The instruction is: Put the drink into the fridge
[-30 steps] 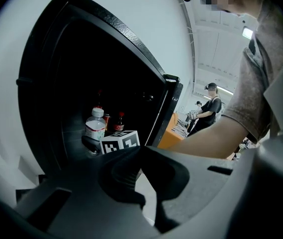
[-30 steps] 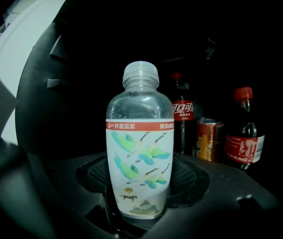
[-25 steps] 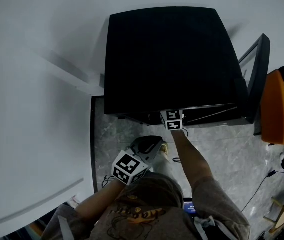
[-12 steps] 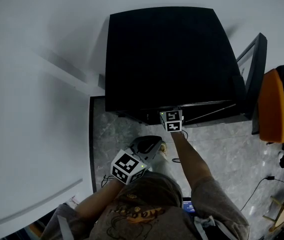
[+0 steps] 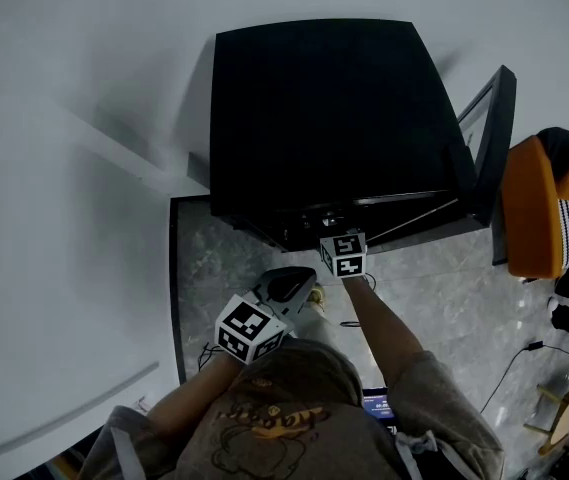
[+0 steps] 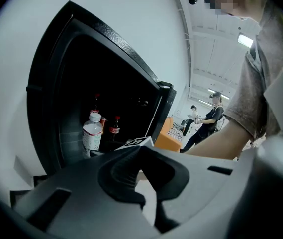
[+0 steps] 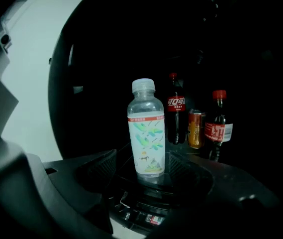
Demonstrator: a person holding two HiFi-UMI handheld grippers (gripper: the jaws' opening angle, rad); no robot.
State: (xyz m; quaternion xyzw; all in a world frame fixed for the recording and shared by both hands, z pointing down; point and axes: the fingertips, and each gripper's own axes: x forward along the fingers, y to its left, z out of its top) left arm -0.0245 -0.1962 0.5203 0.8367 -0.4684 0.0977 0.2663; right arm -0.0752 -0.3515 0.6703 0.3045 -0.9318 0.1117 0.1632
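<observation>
Black all over, the fridge [image 5: 334, 118] stands by a white wall with its door [image 5: 489, 148] swung wide open to the right. The person stands in front of it on a grey stone floor [image 5: 434, 298].

The clear drink bottle [image 7: 147, 133] is inside the fridge. It stands up straight on the dark shelf near the front. It has a white cap, a red band and green leaves on its label. The right gripper [image 7: 143, 180] reaches into the fridge. Its two jaws are spread wide, one on each side of the bottom of the bottle, and there is a gap on both sides, so they are not squeezing it.

Behind the drink stand a tall cola bottle [image 7: 176, 116], a gold can [image 7: 195, 129] and a shorter cola bottle [image 7: 218, 128] with a red cap. They are close together, to the right of the drink.

The left gripper [image 5: 299, 288] is lower down, outside the fridge, close to the person's body. Its jaws are pressed together with nothing in them.

An orange chair [image 5: 529, 208] sits just past the open door.
</observation>
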